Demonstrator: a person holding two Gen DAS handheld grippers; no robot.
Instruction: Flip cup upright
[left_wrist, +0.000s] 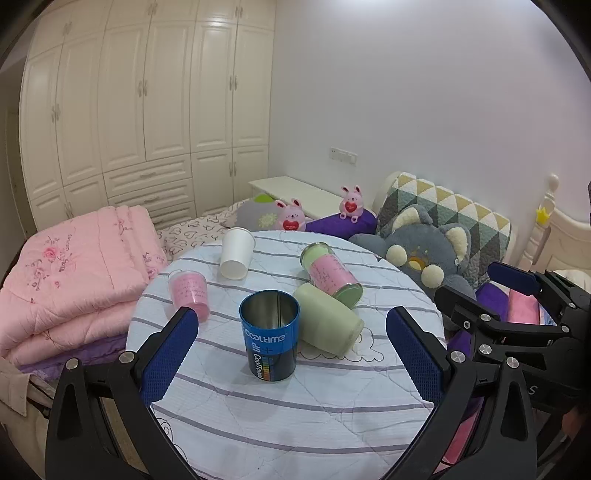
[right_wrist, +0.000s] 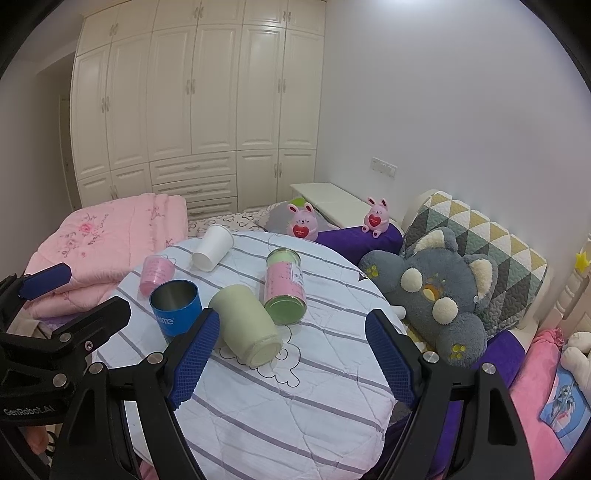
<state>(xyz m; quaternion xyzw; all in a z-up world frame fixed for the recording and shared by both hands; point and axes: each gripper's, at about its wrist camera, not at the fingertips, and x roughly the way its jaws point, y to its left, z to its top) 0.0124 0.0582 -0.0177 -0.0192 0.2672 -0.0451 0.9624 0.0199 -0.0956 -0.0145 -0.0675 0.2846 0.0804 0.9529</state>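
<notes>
A blue metal cup (left_wrist: 270, 334) stands upright, mouth up, on the round striped table (left_wrist: 280, 417); it also shows in the right wrist view (right_wrist: 176, 310). A pale green cup (left_wrist: 330, 320) lies on its side beside it (right_wrist: 245, 325). A pink-and-green tin (left_wrist: 331, 274) lies on its side behind (right_wrist: 285, 287). A pink cup (left_wrist: 190, 291) and a white paper cup (left_wrist: 236, 253) stand mouth down at the back left. My left gripper (left_wrist: 291, 332) is open and empty, just in front of the blue cup. My right gripper (right_wrist: 291, 332) is open and empty near the pale green cup.
A folded pink quilt (left_wrist: 74, 280) lies left of the table. A grey plush cat (right_wrist: 439, 291) and patterned pillow (right_wrist: 480, 243) lie to the right. Two pink bunny toys (right_wrist: 303, 221) sit behind. Wardrobes (left_wrist: 147, 92) line the back wall.
</notes>
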